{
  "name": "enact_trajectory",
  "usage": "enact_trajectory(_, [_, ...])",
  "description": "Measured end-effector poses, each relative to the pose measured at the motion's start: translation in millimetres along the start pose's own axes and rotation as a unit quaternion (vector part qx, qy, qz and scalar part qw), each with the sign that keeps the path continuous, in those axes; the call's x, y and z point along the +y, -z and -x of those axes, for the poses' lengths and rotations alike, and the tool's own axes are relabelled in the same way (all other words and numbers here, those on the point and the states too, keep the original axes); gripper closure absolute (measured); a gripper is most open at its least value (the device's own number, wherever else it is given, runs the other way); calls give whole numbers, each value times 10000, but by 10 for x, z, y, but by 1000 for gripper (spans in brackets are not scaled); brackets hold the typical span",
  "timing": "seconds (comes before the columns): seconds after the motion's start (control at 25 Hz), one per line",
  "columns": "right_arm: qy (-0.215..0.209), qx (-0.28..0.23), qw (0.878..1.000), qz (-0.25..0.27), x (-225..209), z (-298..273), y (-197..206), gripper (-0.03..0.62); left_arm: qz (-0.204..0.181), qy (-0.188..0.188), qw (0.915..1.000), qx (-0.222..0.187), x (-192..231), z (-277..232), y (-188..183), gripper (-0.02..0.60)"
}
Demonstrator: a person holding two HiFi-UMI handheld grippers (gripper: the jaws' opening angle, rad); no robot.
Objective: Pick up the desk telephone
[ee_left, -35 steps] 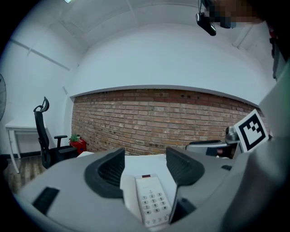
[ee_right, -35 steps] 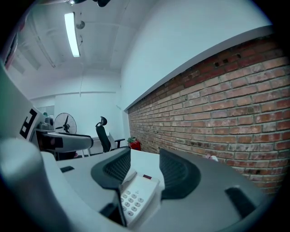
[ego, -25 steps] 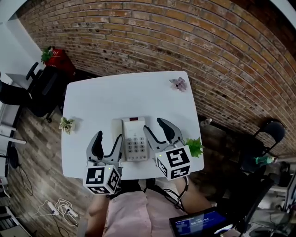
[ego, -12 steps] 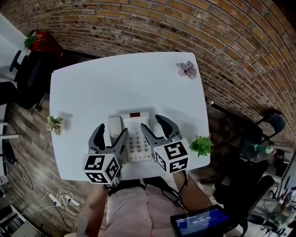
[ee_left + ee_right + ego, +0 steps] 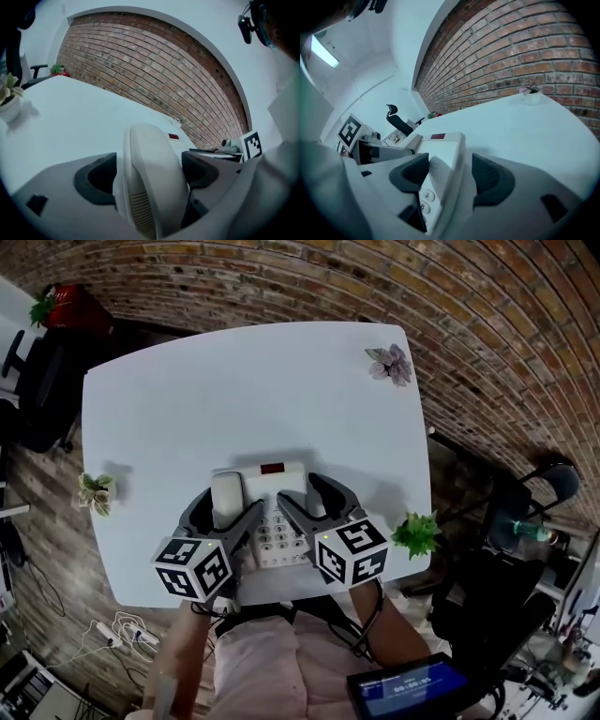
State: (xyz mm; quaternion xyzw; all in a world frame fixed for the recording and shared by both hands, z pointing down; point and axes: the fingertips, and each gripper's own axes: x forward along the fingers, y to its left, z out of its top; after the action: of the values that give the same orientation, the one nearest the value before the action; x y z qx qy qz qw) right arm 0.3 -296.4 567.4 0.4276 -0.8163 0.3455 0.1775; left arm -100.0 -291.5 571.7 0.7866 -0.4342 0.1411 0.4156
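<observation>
**Status: desk telephone [image 5: 272,482] sat on the tabletop [image 5: 234,381], nothing clamped**

The phone lay flat near the tabletop's front edge, just ahead of the person. The left hand-held gripper [image 5: 227,507] straddled the handset [image 5: 227,491] on the phone's left side. Its jaws had just been opening and stood apart, released. The right hand-held gripper [image 5: 302,493] straddled the phone's right edge. One jaw was over the keypad [image 5: 272,532] and the other outside the casing. Its jaws had also just been opening, with no grip. A green plant [image 5: 415,532] sat right of the phone, a small potted plant [image 5: 94,491] well to its left, and a pink flower [image 5: 389,362] far beyond it.
</observation>
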Motion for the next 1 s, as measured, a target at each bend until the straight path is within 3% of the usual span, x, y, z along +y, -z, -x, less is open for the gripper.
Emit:
enact_trajectory(0.16, [-253, 122, 9995, -166, 35, -30, 24, 314, 234, 247, 9990, 289, -37, -59, 76, 155])
enact_trajectory(0.36, [-346, 178, 9992, -17, 65, -48, 8, 339, 175, 223, 9990, 349, -22, -79, 72, 187])
enact_trajectory(0.6, [-299, 164, 9993, 165, 100, -18, 18, 334, 111, 37, 9999, -7, -35, 16, 68, 216])
enact_trajectory(0.72, [-358, 72, 9992, 139, 85, 20, 1, 282, -53, -48, 9995, -300, -74, 96, 39, 224])
enact_trajectory(0.88, [-1053, 102, 9940, -262, 162, 39, 42, 253, -262, -89, 9972, -688, -136, 205, 2, 233])
enact_trajectory(1.0, [-1514, 208, 9882, -72, 319, 40, 108, 218, -336, -73, 9955, -881, -173, 242, -14, 237])
